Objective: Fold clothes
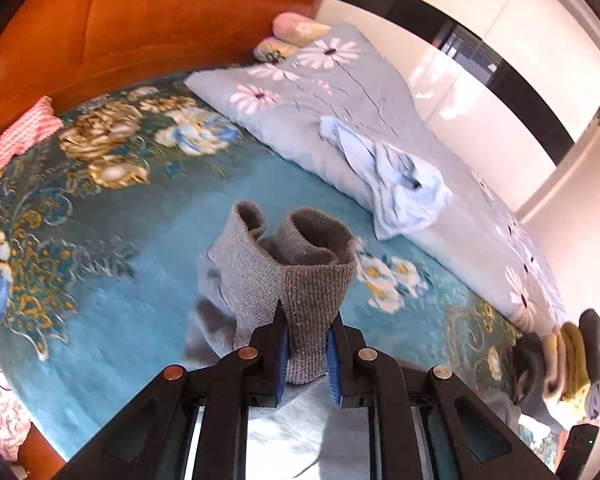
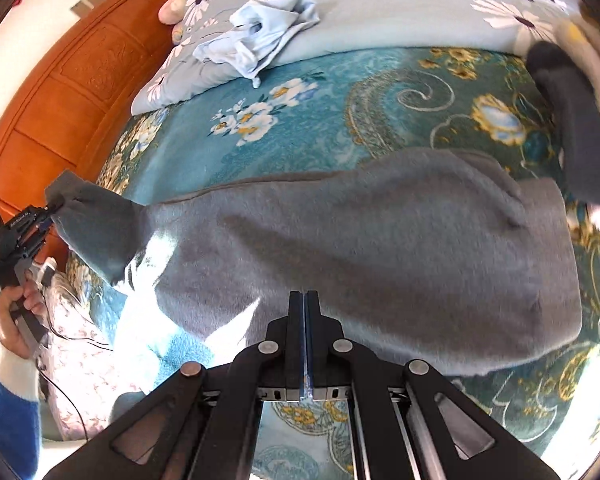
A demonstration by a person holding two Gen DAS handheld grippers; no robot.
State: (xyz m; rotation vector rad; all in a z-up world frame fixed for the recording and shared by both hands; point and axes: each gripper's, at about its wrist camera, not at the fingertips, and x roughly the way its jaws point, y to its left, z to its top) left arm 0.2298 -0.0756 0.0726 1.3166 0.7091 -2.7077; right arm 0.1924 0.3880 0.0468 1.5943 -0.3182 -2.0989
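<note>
Clamping the ribbed cuff of a grey knitted fleece-lined sweater (image 1: 300, 264), the left tongs (image 1: 308, 344) hold the fabric between their blue-padded fingers (image 1: 281, 360), with the cuff's open ends curling upward above the grip. From the right wrist view the same left tongs (image 2: 40, 220) appear at the far left, gripped in the person's left hand (image 2: 16, 312), lifting the sleeve end off the bed. The body of the sweater (image 2: 380, 248) lies spread flat across the teal floral bed blanket (image 2: 300, 128), directly beyond the right tongs (image 2: 305, 300). The right tongs are clenched, finger against finger, with nothing visible between them; whether they touch the sweater I cannot tell.

Around the garment: a pale grey quilt printed with white daisies (image 1: 308, 92) is bunched along the far side of the bed, and a crumpled light blue garment (image 1: 396, 176) rests on its edge, near the sweater but apart from it. An orange wooden headboard (image 1: 140, 20) rises behind. A pink-and-white checked cloth (image 1: 24, 132) sits by the headboard. A stack of folded clothes in dark grey, yellow and cream (image 1: 572, 360) stands at the right end, with a dark grey piece (image 2: 572, 128) blurred close beside the sweater's hem. A thin black cable (image 2: 72, 340) trails over pink flowered fabric (image 2: 80, 360) below the left hand.
</note>
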